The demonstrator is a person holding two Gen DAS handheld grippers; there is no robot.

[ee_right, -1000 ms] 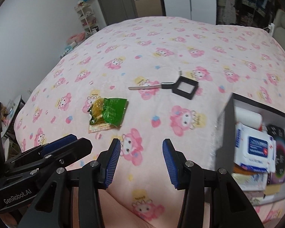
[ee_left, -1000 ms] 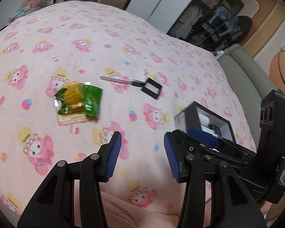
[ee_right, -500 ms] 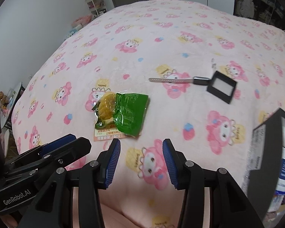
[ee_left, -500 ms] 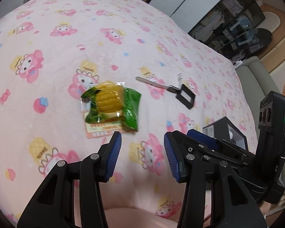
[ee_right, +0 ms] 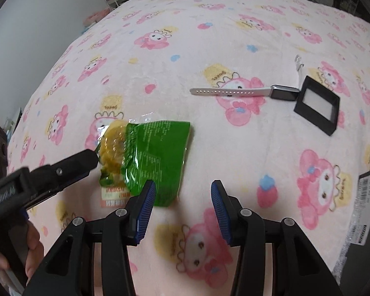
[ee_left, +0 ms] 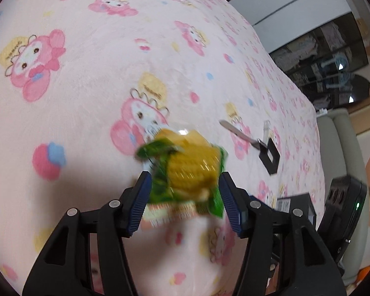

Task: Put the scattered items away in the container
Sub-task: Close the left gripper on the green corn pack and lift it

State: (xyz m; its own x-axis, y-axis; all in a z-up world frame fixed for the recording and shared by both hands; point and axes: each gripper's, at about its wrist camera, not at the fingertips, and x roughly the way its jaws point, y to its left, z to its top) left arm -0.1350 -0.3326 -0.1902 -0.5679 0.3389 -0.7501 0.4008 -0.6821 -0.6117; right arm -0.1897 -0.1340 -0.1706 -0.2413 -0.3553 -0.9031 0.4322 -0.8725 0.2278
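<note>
Crinkly green corn packet (ee_left: 185, 172) between left gripper (ee_left: 185, 204) jaws, contact unclear; right gripper (ee_right: 182, 207) jaws apart above plush blanket (ee_right: 209, 49).

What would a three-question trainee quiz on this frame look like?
1. True or false: the right claw is shut.
2. What does the left claw straddle? A) corn snack packet B) spoon C) phone
3. Name the thing lying beside the face end of the watch.

Key: 1 false, it is open with nothing in it. 2 A. 3 black square frame.
</note>
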